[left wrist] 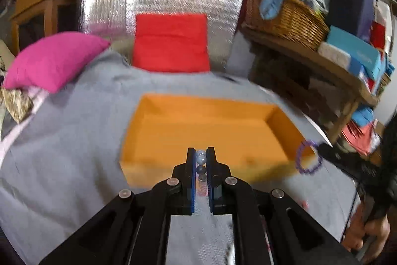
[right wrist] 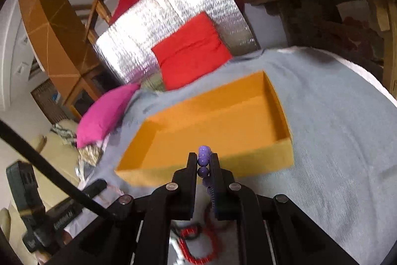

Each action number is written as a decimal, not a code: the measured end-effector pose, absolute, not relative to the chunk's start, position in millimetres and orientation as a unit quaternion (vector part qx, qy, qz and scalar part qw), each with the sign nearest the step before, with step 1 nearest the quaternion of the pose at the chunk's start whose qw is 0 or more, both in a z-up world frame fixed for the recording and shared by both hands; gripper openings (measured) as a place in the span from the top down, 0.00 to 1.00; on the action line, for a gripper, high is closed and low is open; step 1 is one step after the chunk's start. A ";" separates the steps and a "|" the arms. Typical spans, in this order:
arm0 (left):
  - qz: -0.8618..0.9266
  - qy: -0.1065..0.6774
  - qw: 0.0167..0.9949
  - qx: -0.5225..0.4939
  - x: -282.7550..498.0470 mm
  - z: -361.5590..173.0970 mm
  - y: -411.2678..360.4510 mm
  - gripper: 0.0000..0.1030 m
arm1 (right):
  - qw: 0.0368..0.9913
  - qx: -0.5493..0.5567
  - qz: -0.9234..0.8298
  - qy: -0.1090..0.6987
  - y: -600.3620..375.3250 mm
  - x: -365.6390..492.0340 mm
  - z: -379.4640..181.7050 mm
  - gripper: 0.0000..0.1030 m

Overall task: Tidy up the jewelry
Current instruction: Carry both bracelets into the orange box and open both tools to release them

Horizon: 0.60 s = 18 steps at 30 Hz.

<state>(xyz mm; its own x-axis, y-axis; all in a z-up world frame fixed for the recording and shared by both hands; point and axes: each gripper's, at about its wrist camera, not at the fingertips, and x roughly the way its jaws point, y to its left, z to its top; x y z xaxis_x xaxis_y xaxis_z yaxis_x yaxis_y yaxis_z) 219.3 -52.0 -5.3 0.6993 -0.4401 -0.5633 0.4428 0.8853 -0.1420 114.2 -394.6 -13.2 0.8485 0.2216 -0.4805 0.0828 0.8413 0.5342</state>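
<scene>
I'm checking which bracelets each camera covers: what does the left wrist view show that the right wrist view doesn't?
Only the left wrist view shows the left gripper shut on a pale bead bracelet, and the purple bracelet as a full loop at the orange box's near right corner. Only the right wrist view shows red jewelry lying on the grey cloth below the right gripper. Both show the empty orange box, red cushion and pink cushion.
</scene>
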 end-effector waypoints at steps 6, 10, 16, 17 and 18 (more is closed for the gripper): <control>-0.214 0.315 0.925 -0.004 266.9 -20.8 -53.1 0.92 | 0.923 0.294 0.028 0.248 -394.8 142.9 -7.1 0.90; -0.209 0.345 0.915 -0.008 287.3 -40.1 -53.5 0.92 | 0.915 0.295 0.019 0.273 -392.2 161.7 -19.3 0.90; -0.237 0.375 0.896 -0.021 301.7 -60.7 -49.7 0.92 | 0.907 0.301 0.021 0.293 -396.3 168.7 -30.6 0.90; -0.242 0.381 0.892 -0.029 303.3 -63.1 -48.2 0.92 | 0.907 0.302 0.022 0.293 -396.7 167.7 -32.7 0.90; -0.247 0.386 0.888 -0.036 303.8 -65.4 -47.1 0.92 | 0.906 0.303 0.022 0.294 -397.8 167.5 -33.2 0.90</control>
